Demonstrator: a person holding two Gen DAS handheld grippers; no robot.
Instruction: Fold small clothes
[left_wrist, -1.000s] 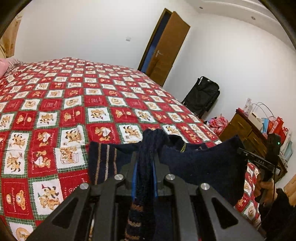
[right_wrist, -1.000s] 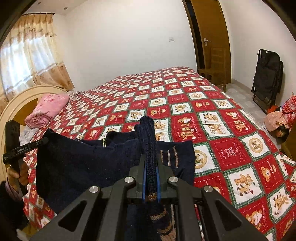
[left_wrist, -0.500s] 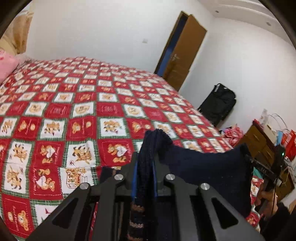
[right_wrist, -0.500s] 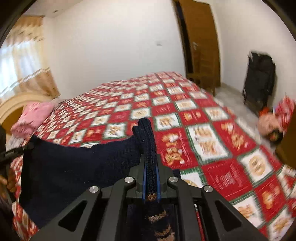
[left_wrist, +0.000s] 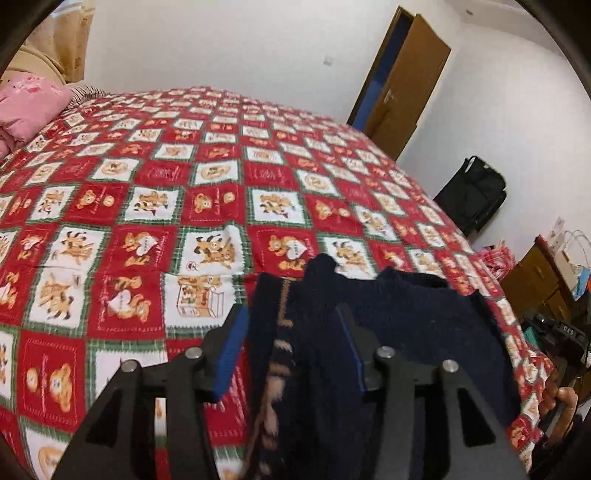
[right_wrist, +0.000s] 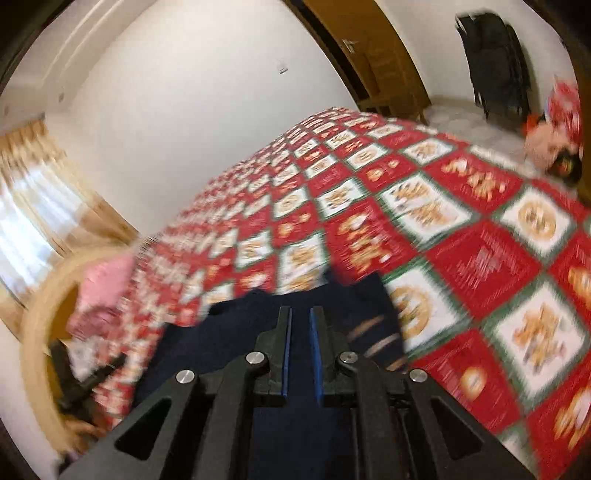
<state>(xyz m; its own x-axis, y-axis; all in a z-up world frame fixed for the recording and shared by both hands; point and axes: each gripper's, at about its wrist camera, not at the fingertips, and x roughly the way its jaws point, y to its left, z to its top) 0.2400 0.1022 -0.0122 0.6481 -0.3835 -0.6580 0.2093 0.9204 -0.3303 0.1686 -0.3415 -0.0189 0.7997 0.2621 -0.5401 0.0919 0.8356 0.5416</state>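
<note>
Both tongs, left (left_wrist: 291, 332) wide & right (right_wrist: 300, 332) narrowly apart, grip nothing; navy sweater (left_wrist: 406, 325) dropped on bed (left_wrist: 221, 166) beneath them, next regrip an edge to fold

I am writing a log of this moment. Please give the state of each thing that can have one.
Left tool: open, knit between its fingers, not clamped.
Right tool: open, holding nothing.
Navy knit sweater: folded over, lying on the bedspread.
Bedspread: spread flat.
Door: open.
Black suitcase: upright against the wall.

dark navy knit sweater (left_wrist: 406, 332) with tan stripes lies bunched on the bed.
</note>
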